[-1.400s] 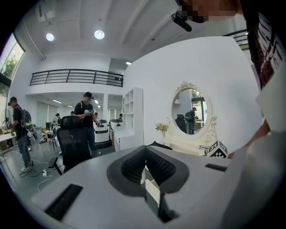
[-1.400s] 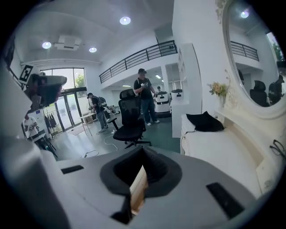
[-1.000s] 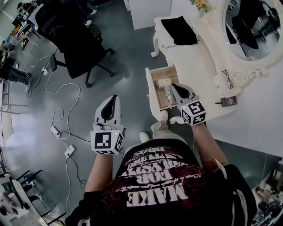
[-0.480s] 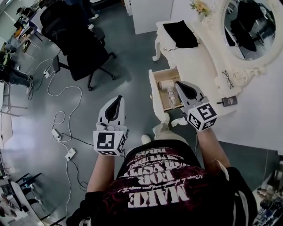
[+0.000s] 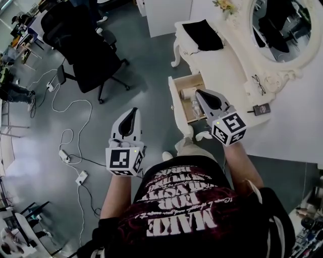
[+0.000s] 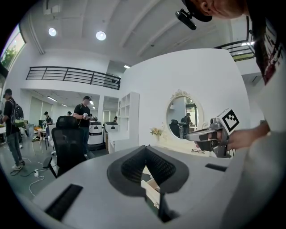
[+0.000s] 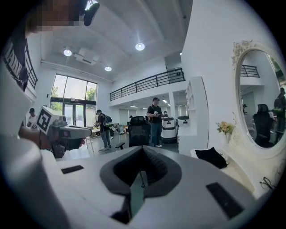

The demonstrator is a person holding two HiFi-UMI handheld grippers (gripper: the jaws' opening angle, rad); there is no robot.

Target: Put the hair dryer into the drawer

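Hair dryer: cream/white, short barrel, handle running back toward the person. It lies inside the open drawer. Part of it is covered from the head view by the right tongs. No brand readable on it at this size.

Drawer: white front, bare wood inside, pulled out of the white bench. The dryer is the only content I can make out. A slice of the drawer's white front also shows through the gap under the left tongs' tips in the left gripper view.

Right tongs: jaws together, nothing between them, held over the drawer. Whether they touch the drawer can't be told.

Left tongs: tips together, empty, out over the floor, well apart from the drawer.

Writing: black-and-white square markers on both cubes. The shirt print reads "MAKE" upside down to the head view; the other lines are not legible.

On the bench top:
- a black cloth
- a pair of glasses
- a small dark flat item near the edge
- flowers
- an oval mirror in an ornate white frame

Black office chair on the floor, with loose cables and a power strip to the person's left.
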